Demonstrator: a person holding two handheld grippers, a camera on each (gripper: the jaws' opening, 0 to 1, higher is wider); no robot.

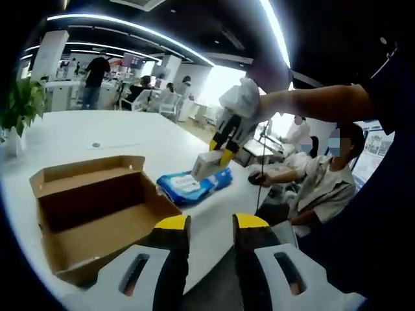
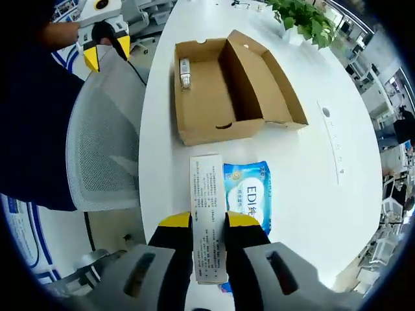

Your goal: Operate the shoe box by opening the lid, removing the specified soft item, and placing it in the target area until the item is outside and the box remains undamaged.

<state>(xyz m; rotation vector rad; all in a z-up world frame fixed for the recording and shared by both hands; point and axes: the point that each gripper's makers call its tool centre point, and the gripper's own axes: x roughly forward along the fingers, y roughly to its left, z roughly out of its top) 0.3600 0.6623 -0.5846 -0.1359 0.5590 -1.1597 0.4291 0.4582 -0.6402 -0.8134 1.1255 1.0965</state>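
The shoe box (image 2: 227,91) was plain brown cardboard, matt and slightly rough. The blue wipes pack (image 2: 249,194) looked like glossy soft plastic film. The small white carton (image 2: 209,214) was smooth printed paperboard. The table (image 2: 311,194) had a smooth white sheen.

The flat blue plastic wipes pack (image 2: 249,194), lying near the white table's edge, bore large white letters "EDI"; the small print on the narrow white carton (image 2: 209,214) was too fine to read
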